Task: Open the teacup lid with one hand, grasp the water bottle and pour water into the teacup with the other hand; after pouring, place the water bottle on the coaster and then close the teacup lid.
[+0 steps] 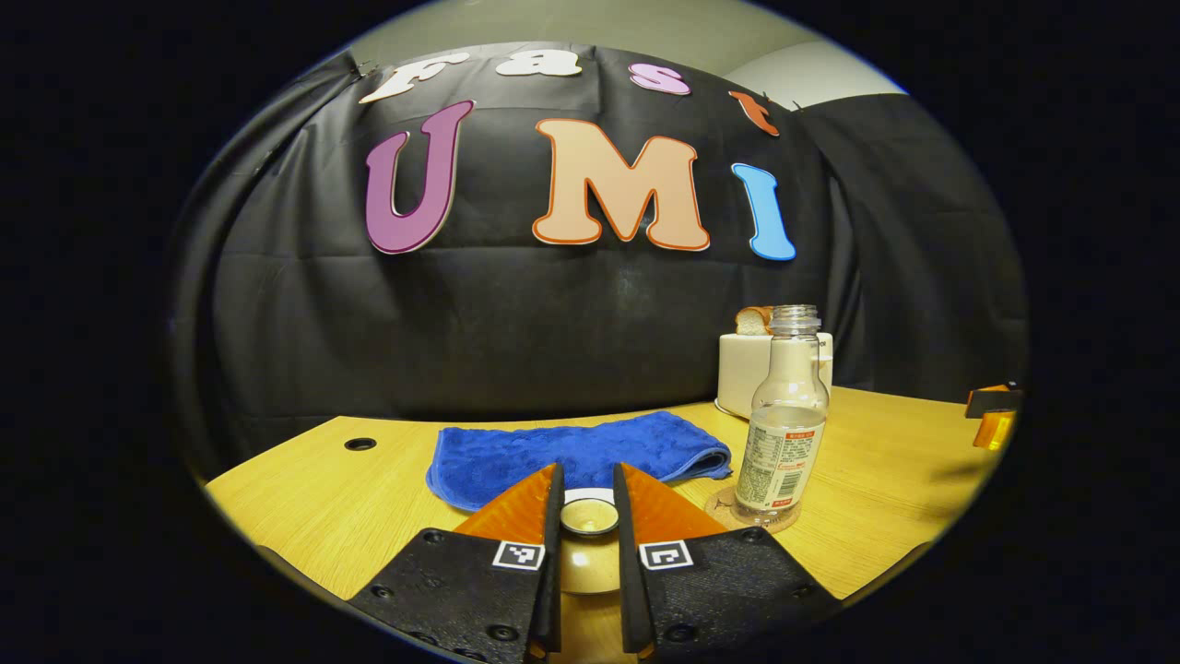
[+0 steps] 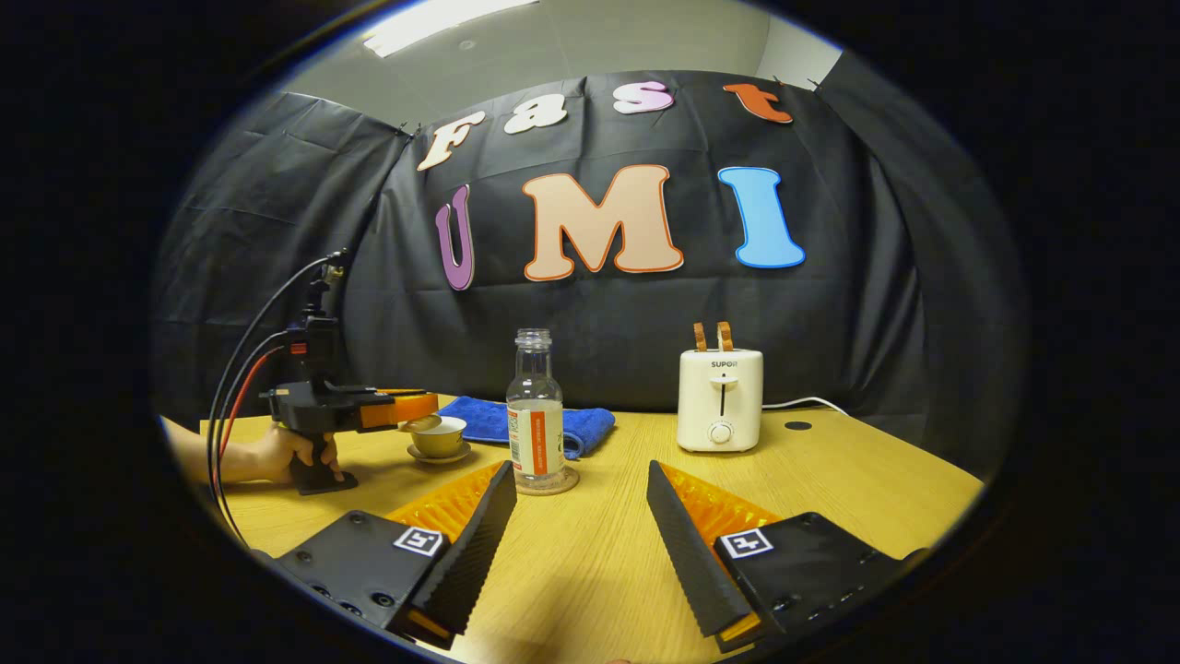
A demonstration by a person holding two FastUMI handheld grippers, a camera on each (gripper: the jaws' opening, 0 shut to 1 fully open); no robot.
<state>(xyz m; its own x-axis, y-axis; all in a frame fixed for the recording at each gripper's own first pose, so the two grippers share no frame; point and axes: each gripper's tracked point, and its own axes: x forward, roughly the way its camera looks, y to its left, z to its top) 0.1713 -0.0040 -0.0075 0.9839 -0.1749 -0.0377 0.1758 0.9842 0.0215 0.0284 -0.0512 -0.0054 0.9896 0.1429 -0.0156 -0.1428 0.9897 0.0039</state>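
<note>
Right gripper view showed the water bottle (image 2: 535, 410) standing upright on its round coaster (image 2: 548, 483) near the middle of the counter (image 2: 830, 480), uncapped and partly filled, so the pouring and the setting-down looked finished. The right tongs (image 2: 576, 516) were spread wide with nothing between the fingers, set back from the bottle and apart from it. Farther left, a hand (image 2: 277, 454) held the left tongs (image 2: 419, 417) over the teacup (image 2: 440, 435), which sat on its saucer (image 2: 439, 452) just in front of a blue towel (image 2: 572, 426); the lid (image 2: 419, 423) appeared tilted above the cup's rim rather than seated. In the left gripper view the left tongs (image 1: 588, 516) were drawn nearly together on the lid's knob (image 1: 588, 516), both fingers seeming to press on it, with the pale lid (image 1: 590, 567) spreading beneath. Whether the lid touched the cup could not be told from there. A white toaster (image 2: 720, 398) holding bread slices (image 2: 712, 336) stood well off to the right. By this reading only the last step remained: lowering the lid squarely onto the cup and letting go.
</note>
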